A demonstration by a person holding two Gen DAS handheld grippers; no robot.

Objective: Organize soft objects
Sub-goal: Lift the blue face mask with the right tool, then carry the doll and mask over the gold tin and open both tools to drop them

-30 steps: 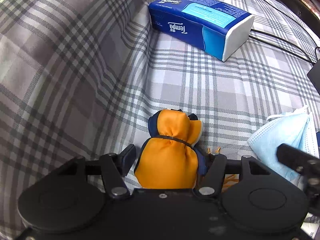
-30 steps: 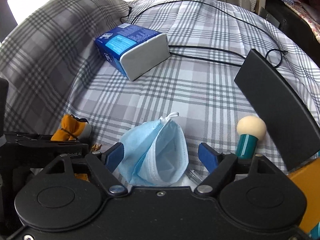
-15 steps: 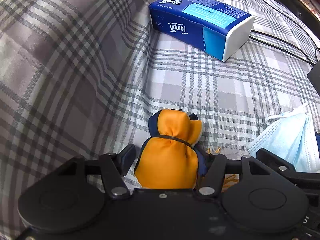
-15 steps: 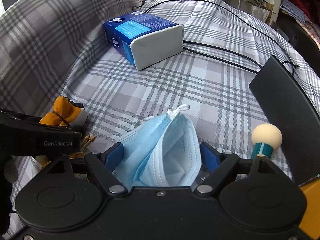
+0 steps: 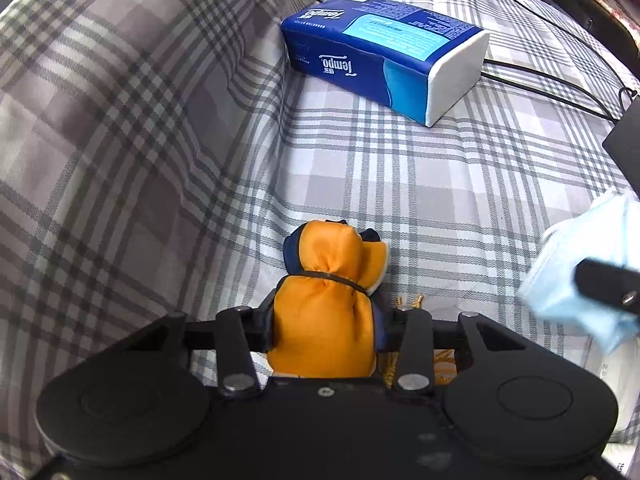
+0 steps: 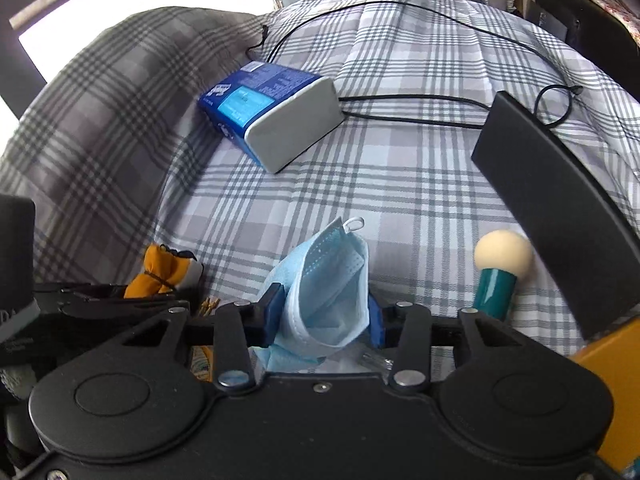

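My left gripper [image 5: 325, 322] is shut on an orange and navy cloth pouch [image 5: 326, 304], low over the plaid bed cover. The pouch also shows in the right wrist view [image 6: 164, 270], at the left. My right gripper [image 6: 325, 314] is shut on a light blue face mask [image 6: 332, 280] and holds it above the cover; the mask shows at the right edge of the left wrist view [image 5: 580, 276]. A blue Tempo tissue pack [image 5: 384, 52] lies further back on the bed, also in the right wrist view [image 6: 272, 116].
A plaid pillow [image 5: 100, 140] rises on the left. A black cable [image 6: 420, 98] runs across the back of the bed. A black flat device [image 6: 560, 200] lies at the right, with a teal stick with a cream ball tip [image 6: 500, 272] beside it.
Both grippers have closed tighter, the left on the pouch and the right on the mask. The right gripper has lifted the mask up off the cover.
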